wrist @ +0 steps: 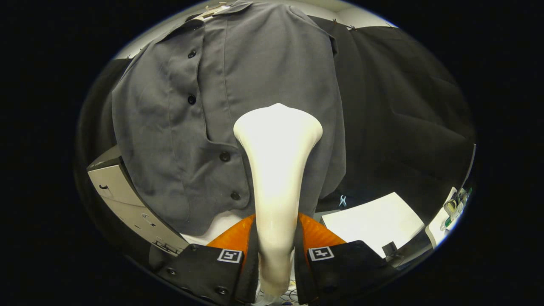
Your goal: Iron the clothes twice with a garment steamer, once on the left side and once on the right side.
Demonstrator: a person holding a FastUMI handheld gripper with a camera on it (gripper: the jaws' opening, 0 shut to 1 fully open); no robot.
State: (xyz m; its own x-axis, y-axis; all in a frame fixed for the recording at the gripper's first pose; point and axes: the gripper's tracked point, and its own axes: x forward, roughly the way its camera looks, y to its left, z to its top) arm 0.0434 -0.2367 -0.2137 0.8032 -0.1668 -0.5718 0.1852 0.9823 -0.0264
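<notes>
A white garment steamer (276,170) stands upright between my two fingers, and my gripper (275,250) is shut on its handle. Its wide head sits against the lower right front panel of a grey button-up shirt (238,85), just right of the button row. The shirt hangs on a hanger against the black booth wall, and the steamer hides part of its lower hem.
A grey cabinet-like box (127,199) stands to the left, below the shirt. A white table surface (374,221) lies to the right, with small items (454,208) at its far right edge. Black cloth (403,106) hangs behind and right of the shirt.
</notes>
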